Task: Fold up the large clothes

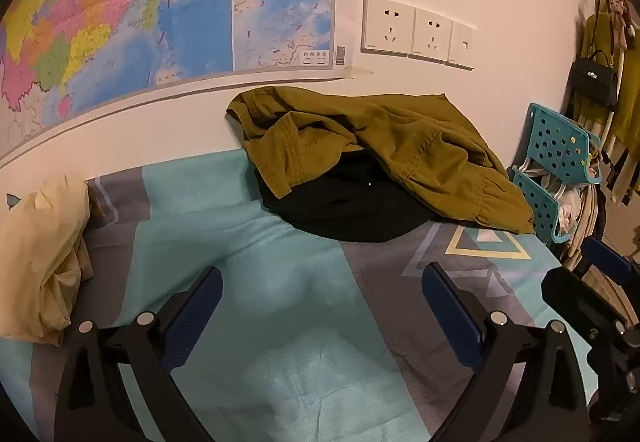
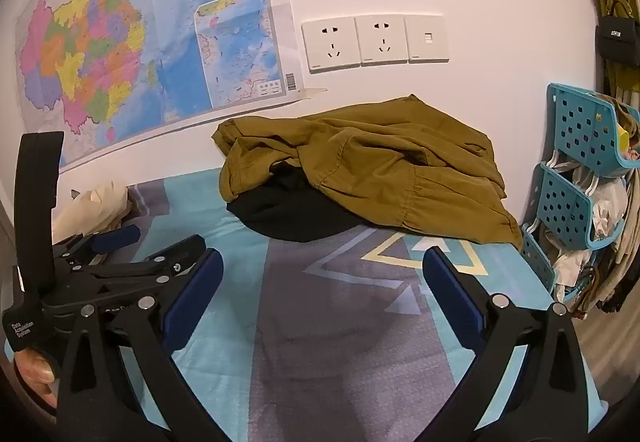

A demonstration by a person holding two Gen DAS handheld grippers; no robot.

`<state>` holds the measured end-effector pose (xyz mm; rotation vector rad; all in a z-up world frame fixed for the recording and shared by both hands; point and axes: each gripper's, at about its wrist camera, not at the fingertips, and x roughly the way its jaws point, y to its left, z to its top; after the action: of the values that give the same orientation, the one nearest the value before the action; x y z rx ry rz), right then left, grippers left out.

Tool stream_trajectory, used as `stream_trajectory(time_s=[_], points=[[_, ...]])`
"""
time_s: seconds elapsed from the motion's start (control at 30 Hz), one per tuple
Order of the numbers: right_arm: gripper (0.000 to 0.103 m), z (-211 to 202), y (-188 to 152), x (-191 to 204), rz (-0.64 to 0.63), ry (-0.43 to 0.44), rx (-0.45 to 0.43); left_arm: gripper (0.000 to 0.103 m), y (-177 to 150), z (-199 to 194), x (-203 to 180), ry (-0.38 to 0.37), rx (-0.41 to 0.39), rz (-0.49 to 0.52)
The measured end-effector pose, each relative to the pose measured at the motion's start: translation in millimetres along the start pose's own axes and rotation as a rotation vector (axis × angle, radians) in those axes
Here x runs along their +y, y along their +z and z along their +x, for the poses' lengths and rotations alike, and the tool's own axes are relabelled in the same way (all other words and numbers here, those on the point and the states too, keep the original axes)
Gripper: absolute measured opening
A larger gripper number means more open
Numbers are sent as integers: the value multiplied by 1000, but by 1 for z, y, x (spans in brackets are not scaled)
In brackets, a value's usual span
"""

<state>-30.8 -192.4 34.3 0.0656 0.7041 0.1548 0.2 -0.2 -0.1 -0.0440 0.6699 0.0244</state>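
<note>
Olive jacket (image 1: 400, 146) crumpled on bed (image 1: 280, 302) (black garment (image 1: 340, 210) beneath) | nothing folded | my left tool (image 1: 320, 306), right tool (image 2: 320, 290) both spread wide, empty

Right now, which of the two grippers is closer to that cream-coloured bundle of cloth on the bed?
Left. The left gripper hangs open just right of the cream cloth bundle; the right gripper, also open, sits beyond it, further from the bundle.

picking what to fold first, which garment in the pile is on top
The olive-green garment: it drapes over the black garment, which shows only beneath its front edge.
</note>
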Motion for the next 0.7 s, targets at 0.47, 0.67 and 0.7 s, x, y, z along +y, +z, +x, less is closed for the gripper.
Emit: stream_trajectory(time_s=[0.47, 0.67, 0.7], points=[[99, -2, 0, -4, 5, 0, 1, 96, 1, -2, 0, -4, -11, -3], [99, -3, 0, -6, 7, 4, 2, 96, 0, -2, -2, -10, -10, -1], [99, -3, 0, -6, 7, 4, 1, 96, 0, -1, -3, -10, -9, -2]])
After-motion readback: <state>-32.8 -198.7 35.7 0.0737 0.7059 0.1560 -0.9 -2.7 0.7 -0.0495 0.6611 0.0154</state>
